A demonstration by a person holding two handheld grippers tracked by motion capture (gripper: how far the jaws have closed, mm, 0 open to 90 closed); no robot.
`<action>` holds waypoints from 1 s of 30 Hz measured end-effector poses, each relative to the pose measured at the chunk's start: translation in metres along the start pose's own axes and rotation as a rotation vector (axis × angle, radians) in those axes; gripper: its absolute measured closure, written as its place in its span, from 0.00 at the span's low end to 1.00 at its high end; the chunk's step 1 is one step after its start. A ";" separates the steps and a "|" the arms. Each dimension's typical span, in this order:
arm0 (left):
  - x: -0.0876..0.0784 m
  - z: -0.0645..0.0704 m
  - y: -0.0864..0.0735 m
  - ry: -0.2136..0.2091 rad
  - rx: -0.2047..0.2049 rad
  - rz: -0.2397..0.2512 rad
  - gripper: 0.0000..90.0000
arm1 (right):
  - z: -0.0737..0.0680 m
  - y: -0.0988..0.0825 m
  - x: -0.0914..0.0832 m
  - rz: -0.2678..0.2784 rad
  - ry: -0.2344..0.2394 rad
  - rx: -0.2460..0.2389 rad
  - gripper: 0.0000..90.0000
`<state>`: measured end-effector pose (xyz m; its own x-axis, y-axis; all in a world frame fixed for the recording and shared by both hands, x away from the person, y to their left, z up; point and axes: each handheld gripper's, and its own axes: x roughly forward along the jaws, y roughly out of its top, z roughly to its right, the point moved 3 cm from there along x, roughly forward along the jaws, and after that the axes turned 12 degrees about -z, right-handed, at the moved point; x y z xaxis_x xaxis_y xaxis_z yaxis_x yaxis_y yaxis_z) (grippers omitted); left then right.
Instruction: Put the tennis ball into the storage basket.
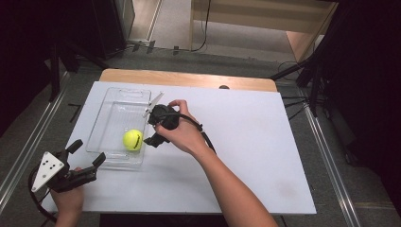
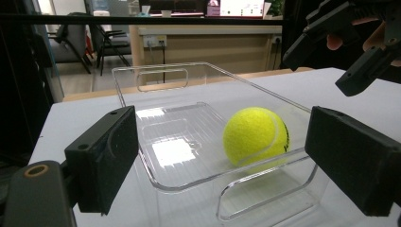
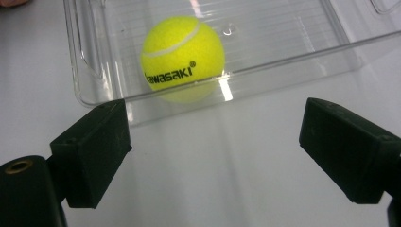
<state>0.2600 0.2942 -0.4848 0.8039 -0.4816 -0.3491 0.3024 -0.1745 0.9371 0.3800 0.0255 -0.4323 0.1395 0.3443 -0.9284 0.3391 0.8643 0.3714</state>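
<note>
- One yellow tennis ball (image 1: 133,140) lies inside a clear plastic tray (image 1: 109,106), in the lower part of the tray as the high view shows it, left of the frame's middle.
- The tray rests on the white bench (image 1: 246,142), toward its left side, with cut-out handles at both short ends.
- In the high view the right tool (image 1: 152,126) sits just right of the tray's long side, close beside the ball, held in the person's right hand (image 1: 184,132); the forearm comes in from the bottom of the frame.
- In the right gripper view the ball (image 3: 183,56) lies in the upper left of centre, beyond the tray wall (image 3: 293,54), with the black print "kawasaki" facing the camera. The two black jaws stand spread wide at the lower corners, over bare bench, with nothing between them; the ball is ahead of the gap, apart from both jaws.
- The left tool (image 1: 87,152) is at the lower left of the high view, at the tray's near short end, held in the left hand (image 1: 68,201); a grey three-cornered plate tops it.
- In the left gripper view its jaws are spread wide on either side of the tray's near handle (image 2: 265,189), and the ball (image 2: 256,136) lies right of centre, past the rim, touching neither jaw.
- The right tool (image 2: 347,47) shows in the upper right of that view, above the bench.
</note>
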 end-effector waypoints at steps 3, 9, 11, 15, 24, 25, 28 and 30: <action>0.000 0.000 0.000 0.002 0.000 -0.001 0.12 | 0.003 -0.006 -0.002 0.018 -0.006 0.001 0.10; 0.000 -0.001 0.000 0.003 0.002 0.002 0.12 | 0.006 -0.020 -0.007 0.030 0.003 0.030 0.01; 0.000 -0.001 0.000 0.002 0.003 -0.002 0.12 | 0.007 -0.024 -0.009 0.041 -0.003 0.028 0.01; 0.000 -0.001 0.000 0.004 0.003 -0.001 0.12 | 0.009 -0.032 -0.011 0.051 -0.005 0.043 0.01; 0.000 0.000 0.000 0.004 0.001 -0.001 0.12 | 0.012 -0.053 -0.015 0.073 -0.005 0.089 0.01; 0.000 0.000 0.000 0.003 0.001 -0.001 0.12 | 0.013 -0.055 -0.016 0.076 -0.009 0.096 0.01; 0.000 0.000 0.000 0.004 0.002 -0.001 0.12 | 0.014 -0.062 -0.018 0.082 -0.017 0.113 0.00; 0.000 0.000 0.000 0.003 0.002 -0.001 0.12 | 0.015 -0.067 -0.019 0.083 -0.017 0.121 0.00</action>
<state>0.2600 0.2945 -0.4849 0.8051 -0.4787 -0.3502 0.3024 -0.1766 0.9367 0.3684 -0.0438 -0.4397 0.1875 0.4056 -0.8946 0.4351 0.7822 0.4458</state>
